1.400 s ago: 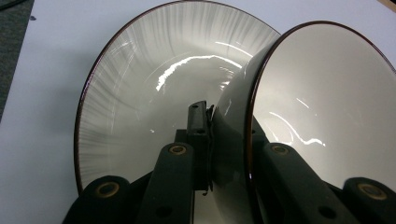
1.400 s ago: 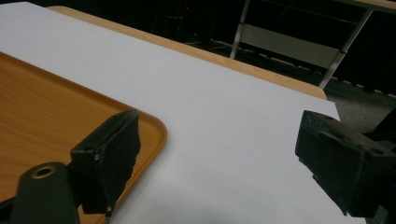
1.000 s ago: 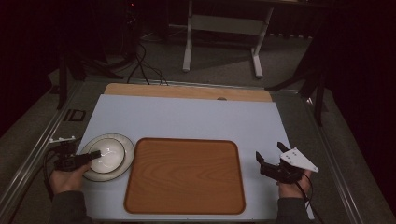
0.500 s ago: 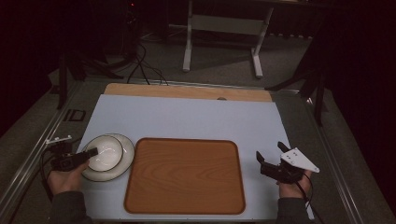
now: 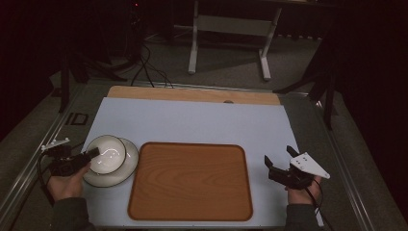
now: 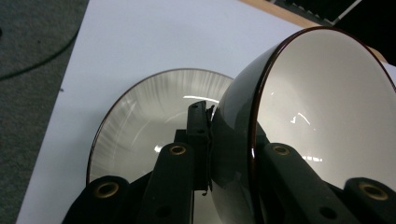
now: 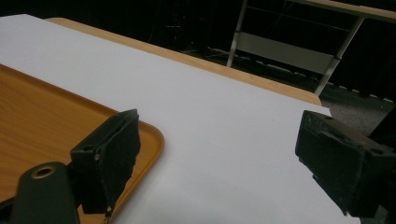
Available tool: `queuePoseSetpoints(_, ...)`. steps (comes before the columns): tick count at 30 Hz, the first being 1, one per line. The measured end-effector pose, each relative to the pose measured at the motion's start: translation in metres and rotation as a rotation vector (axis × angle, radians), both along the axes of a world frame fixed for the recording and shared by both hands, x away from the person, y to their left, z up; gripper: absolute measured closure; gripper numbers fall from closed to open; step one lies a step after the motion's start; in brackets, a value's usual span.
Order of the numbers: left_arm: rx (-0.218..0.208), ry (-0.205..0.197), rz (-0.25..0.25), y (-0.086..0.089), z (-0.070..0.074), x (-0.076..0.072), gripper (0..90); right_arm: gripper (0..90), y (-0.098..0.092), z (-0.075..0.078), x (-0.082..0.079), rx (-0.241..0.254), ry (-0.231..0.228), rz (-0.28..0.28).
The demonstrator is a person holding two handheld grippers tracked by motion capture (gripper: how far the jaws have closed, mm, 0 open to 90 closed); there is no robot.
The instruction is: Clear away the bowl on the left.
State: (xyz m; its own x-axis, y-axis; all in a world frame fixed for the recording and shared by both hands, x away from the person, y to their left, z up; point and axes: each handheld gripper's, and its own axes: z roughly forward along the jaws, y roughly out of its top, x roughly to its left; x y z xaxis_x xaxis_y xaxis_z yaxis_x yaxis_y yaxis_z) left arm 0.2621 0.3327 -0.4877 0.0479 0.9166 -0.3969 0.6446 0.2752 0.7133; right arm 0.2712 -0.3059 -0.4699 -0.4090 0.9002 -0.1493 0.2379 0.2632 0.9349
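Bowl [image 5: 107, 154] over plate [image 5: 122, 171], left of tray [image 5: 190, 180], on table [image 5: 192, 120].

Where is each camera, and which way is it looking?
High view: above the person's side, looking forward and down at the table; both hands show, left gripper and right gripper.
Left gripper view: rides on the left gripper, whose jaws clamp the bowl wall above the plate.
Right gripper view: rides on the right gripper, open jaws facing bare table.
Shared: the wooden tray shows in the high and right gripper views.

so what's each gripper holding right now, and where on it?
The left gripper holds the bowl by its rim, one jaw inside and one outside, tilted over the plate. The right gripper is open and holds nothing.
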Motion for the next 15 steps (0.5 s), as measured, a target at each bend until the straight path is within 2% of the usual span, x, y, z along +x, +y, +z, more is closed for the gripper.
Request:
queuePoseSetpoints(8, 0.007, -0.045, 0.007, -0.005, 0.008, -0.003, 80.9, 13.6, 0.000, 0.000, 0.000, 0.000, -0.002, 0.001)
queuePoseSetpoints(15, -0.005, -0.074, -0.003, -0.009, 0.014, -0.003, 80.9, 13.6, 0.000, 0.000, 0.000, 0.000, -0.002, 0.001)
